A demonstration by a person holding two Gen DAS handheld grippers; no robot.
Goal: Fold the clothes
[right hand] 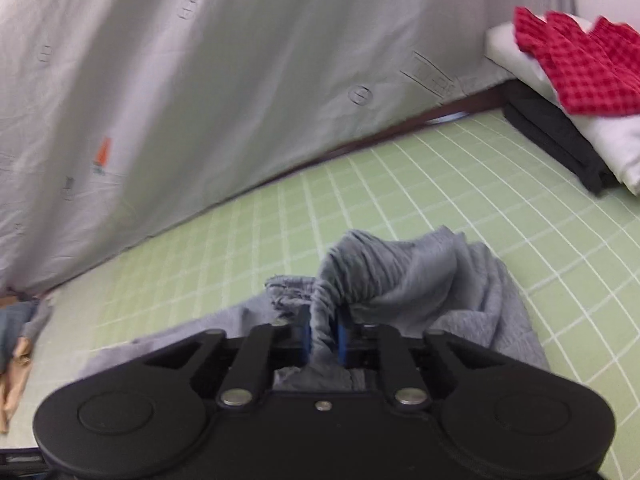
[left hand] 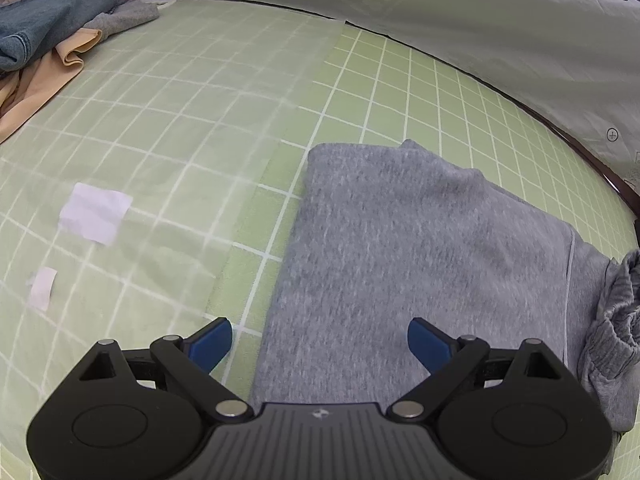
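Right gripper [right hand: 320,334] pinches grey trousers' [left hand: 420,248] bunched waistband [right hand: 324,304]; left gripper [left hand: 320,344] open above them. Thin bite: elastic may slip mid-fold, skewing layers.

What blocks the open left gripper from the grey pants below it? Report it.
Nothing visible. The left gripper hangs open directly over the grey pants, with no object between. The right gripper already pinches their bunched waistband.

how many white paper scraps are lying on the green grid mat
2, both in the left wrist view, left of the grey knit garment: a larger white paper scrap and a smaller one nearer the camera. Others may lie hidden under clothes.
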